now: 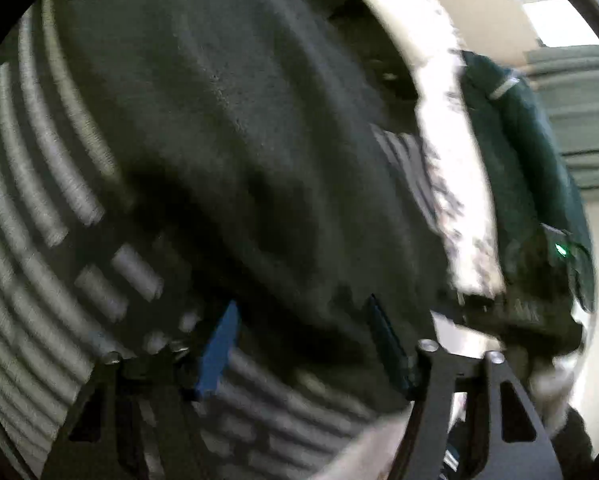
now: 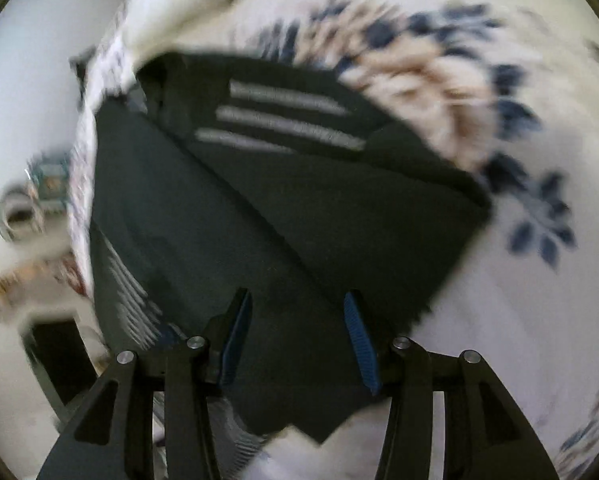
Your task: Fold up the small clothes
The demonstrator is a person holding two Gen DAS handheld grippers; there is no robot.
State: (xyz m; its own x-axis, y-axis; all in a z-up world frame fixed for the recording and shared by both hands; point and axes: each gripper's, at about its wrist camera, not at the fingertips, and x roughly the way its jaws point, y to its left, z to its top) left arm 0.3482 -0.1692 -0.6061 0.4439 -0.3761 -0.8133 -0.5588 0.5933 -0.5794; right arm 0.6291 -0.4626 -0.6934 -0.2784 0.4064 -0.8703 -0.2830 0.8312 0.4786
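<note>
- The dark garment [image 2: 259, 200], with pale grey stripes, lies on a white bedsheet [image 2: 519, 300] printed with blue flowers; in the right wrist view it fills the middle, one flap folded over toward 1 o'clock.
- The right claw [image 2: 295, 340] stands with its blue pads apart, the cloth passing between and under them; nothing is pinched that I can see.
- The left claw [image 1: 299, 344] also has its pads spread, dark cloth close in front and striped fabric running off toward 9 o'clock. Both views are smeared by motion, so contact with the cloth cannot be told.
- Judged from the lie of the cloth, a fold is partly made and needs squaring.
- To do it well: take the near hem at two spots, one per claw, close fully on a single layer, lift just clear of the sheet, carry both sides evenly toward 12 o'clock, and lay the edges flush before letting go.
</note>
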